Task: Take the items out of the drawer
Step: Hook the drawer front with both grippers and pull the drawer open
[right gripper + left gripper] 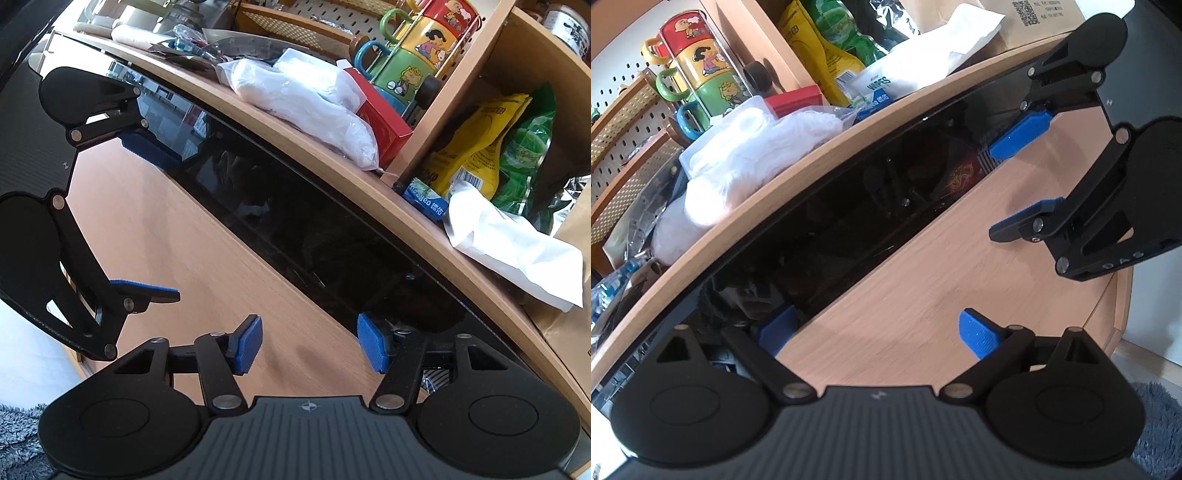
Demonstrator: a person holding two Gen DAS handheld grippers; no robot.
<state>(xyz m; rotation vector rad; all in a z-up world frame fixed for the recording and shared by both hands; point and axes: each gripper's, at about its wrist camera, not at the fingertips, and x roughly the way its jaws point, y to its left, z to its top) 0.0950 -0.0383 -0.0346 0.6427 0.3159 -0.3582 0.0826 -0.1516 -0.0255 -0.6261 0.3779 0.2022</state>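
Note:
A wooden drawer front point(923, 280) sits under a dark glossy strip point(849, 206) below the desk top edge point(783, 177); it also shows in the right wrist view point(177, 240). I cannot tell whether the drawer is pulled out; its inside is hidden. My left gripper point(875, 332) is open and empty, close over the drawer front, its left fingertip at the dark strip. My right gripper point(310, 343) is open and empty over the same front. It shows in the left wrist view point(1015, 184) at the right, and the left gripper shows in the right wrist view point(155, 221).
The desk top holds white plastic bags point(738, 158), a red box point(794, 103), wipes packs point(882, 88), yellow and green snack bags point(491, 155), white paper point(517, 243) and stacked cartoon mugs point(701, 66). A grey rug point(1160, 424) lies on the floor.

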